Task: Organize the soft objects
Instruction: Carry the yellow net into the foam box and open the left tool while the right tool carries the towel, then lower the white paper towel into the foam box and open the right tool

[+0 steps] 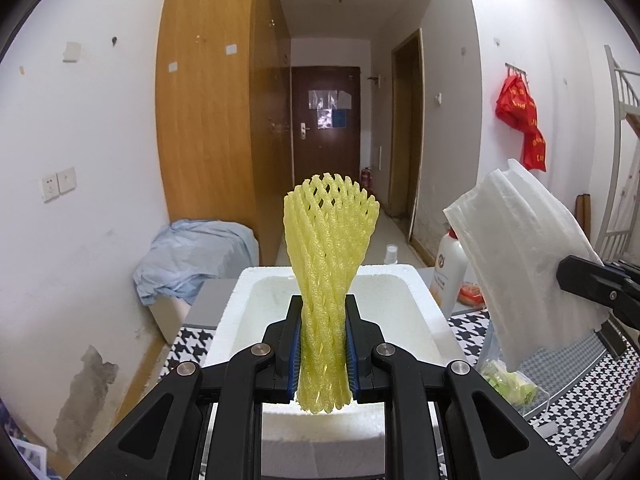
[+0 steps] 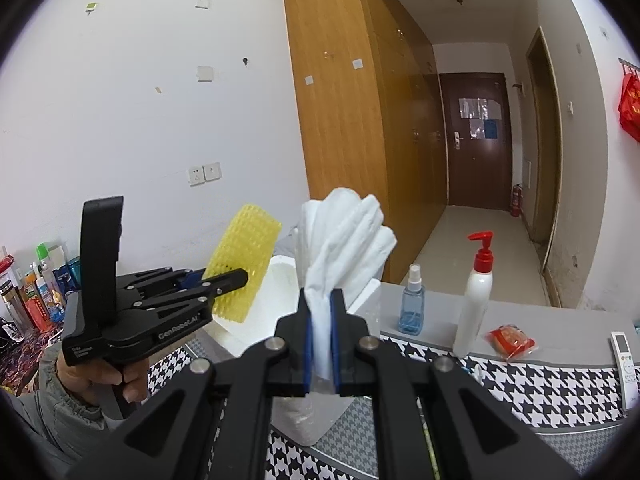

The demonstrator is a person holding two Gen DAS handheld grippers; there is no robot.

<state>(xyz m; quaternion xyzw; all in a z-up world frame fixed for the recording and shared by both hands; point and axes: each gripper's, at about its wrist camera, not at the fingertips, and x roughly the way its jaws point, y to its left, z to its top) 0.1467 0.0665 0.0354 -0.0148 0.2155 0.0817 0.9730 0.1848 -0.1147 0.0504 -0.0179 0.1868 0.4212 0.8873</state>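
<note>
My left gripper clamps the yellow net upright, above the white foam box. My right gripper is closed tight on the folded white cloth, just beside the box.

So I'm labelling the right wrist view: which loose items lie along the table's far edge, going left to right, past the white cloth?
Blue spray bottle → white pump bottle with red top → red packet → white remote control.

Upright yellow foam net (squeezed), white cloth
</note>
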